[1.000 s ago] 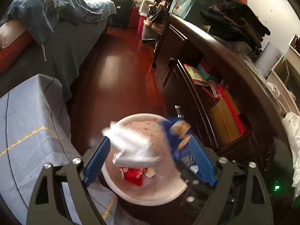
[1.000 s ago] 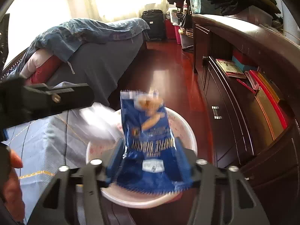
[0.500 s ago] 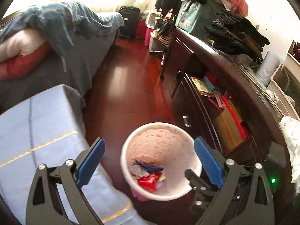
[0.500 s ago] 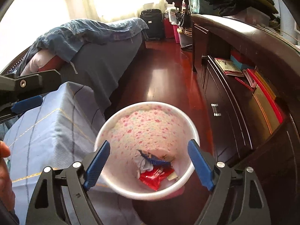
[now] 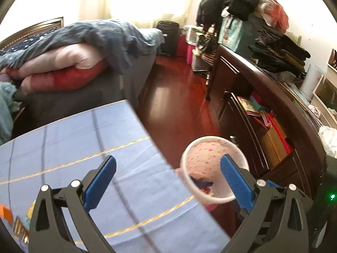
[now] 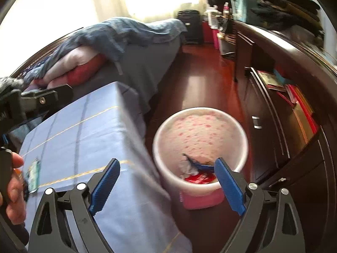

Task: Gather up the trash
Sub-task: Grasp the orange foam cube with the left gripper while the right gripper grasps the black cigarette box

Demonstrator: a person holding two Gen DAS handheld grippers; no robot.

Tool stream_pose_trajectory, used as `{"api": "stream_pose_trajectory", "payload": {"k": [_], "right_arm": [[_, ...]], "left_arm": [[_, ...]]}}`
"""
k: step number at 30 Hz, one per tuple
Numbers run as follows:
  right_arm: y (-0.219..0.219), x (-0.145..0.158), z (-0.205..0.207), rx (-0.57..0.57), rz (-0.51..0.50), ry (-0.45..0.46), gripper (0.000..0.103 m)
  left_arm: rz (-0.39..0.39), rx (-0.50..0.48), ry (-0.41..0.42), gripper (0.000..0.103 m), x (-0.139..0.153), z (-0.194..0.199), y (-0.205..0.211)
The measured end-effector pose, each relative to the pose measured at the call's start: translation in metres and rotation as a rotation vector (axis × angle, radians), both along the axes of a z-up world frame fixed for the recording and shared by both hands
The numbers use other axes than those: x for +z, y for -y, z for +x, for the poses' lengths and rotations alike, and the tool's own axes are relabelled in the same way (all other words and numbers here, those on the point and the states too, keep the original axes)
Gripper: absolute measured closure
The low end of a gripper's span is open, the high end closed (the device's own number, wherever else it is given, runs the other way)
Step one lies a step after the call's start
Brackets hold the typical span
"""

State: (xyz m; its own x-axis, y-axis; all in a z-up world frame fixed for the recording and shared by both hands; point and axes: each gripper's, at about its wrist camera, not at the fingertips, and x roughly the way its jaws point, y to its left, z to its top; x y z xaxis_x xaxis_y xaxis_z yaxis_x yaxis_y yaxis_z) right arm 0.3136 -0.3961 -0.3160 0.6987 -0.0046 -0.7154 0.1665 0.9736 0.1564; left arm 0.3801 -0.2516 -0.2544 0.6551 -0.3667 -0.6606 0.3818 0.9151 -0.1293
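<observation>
Your left gripper [image 5: 167, 169] and right gripper [image 6: 167, 174] have just spread their jaws, both empty; the bin [image 6: 200, 113] stands beside the counter [image 6: 84, 130] edge, open floor [image 6: 200, 80] beyond; no legible writing.

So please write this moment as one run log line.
left gripper: open, empty | right gripper: open, empty, jaws just opening | white pink-spotted trash bin: blue and red wrappers inside

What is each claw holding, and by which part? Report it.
Nothing. The left claw and right claw are empty, jaws just opened wide; the wrappers lie in the bin.
</observation>
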Motion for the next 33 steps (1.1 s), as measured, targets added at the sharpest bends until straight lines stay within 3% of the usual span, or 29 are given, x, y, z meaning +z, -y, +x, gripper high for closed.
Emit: {"api": "stream_pose_trajectory", "payload": {"k": [9,12,19,23,27,33], "right_arm": [[-0.077,0.014,-0.009,0.182,-0.019,0.003,0.011],[-0.102,0.015,-0.012,0.240,-0.028,-0.004,0.011],[-0.153,0.014,-0.017,0.350,-0.044,-0.025,0.011],[-0.179,0.015,-0.022,0.405,-0.058,-0.029,0.011],[-0.207,0.017,-0.023,0.459,-0.075,-0.030,0.011],[-0.248,0.009,-0.018,0.516,-0.109,-0.046,0.011]], "left_arm": [[0.043,0.198,-0.015,0.004,-0.007,-0.032,-0.102],[0.072,0.304,-0.028,0.004,-0.018,-0.043,-0.141],[0.020,0.579,-0.076,0.004,-0.038,-0.066,-0.242],[0.018,0.672,-0.075,0.004,-0.042,-0.067,-0.286],[0.029,0.722,-0.101,0.004,-0.056,-0.048,-0.321],[0.013,0.722,-0.153,0.004,-0.085,-0.020,-0.359]]}}
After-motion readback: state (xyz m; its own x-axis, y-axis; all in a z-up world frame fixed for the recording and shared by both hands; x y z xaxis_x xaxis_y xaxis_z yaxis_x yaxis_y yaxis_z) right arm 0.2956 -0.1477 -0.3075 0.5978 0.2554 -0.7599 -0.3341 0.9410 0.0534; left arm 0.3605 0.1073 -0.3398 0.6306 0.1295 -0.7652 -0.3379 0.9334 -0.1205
